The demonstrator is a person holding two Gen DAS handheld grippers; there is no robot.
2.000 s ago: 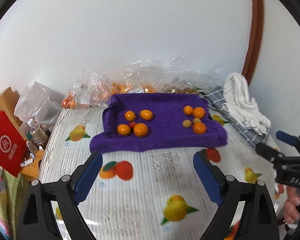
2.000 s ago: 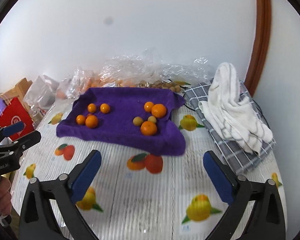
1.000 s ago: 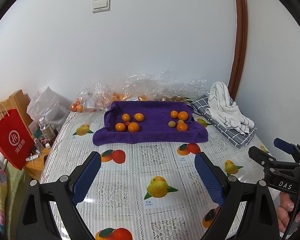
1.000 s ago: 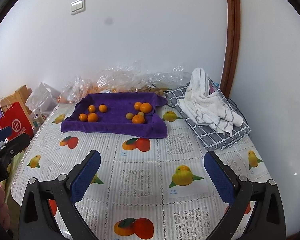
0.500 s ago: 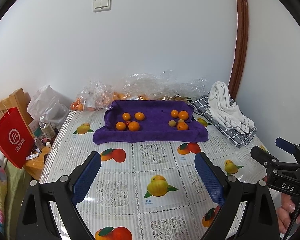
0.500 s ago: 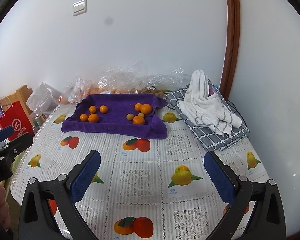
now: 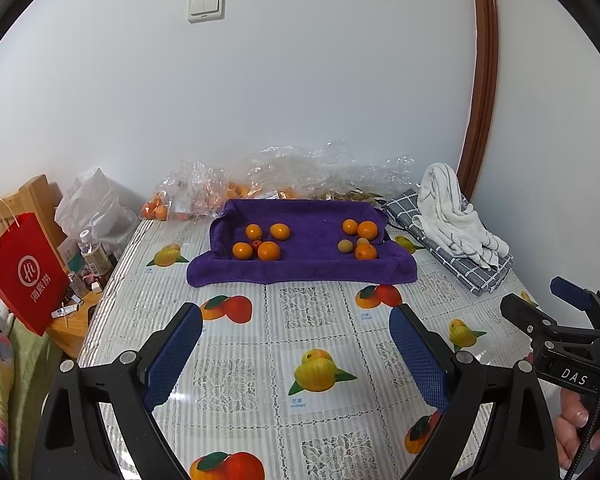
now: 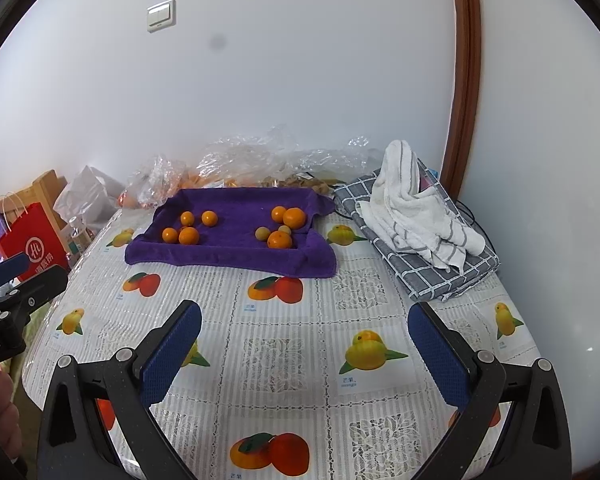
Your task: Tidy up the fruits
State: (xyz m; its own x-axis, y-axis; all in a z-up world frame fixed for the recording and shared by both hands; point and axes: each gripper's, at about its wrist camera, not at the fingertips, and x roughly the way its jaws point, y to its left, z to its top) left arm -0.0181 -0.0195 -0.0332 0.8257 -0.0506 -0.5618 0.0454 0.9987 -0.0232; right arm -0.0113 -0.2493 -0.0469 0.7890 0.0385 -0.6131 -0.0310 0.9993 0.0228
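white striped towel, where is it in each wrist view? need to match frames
Left wrist: white striped towel at right of centre, on the grey checked cloth, right of the purple towel.
Right wrist: white striped towel right of centre, upper half, on the same checked cloth.
Shared landmark: the brown door frame rising just behind it.

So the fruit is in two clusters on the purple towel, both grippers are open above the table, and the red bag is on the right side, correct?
Not quite. The red bag is on the left side, off the table's edge, as the left wrist view shows. The rest holds: the fruit sits in a left cluster and a right cluster on the purple towel, and the left gripper and right gripper are open.
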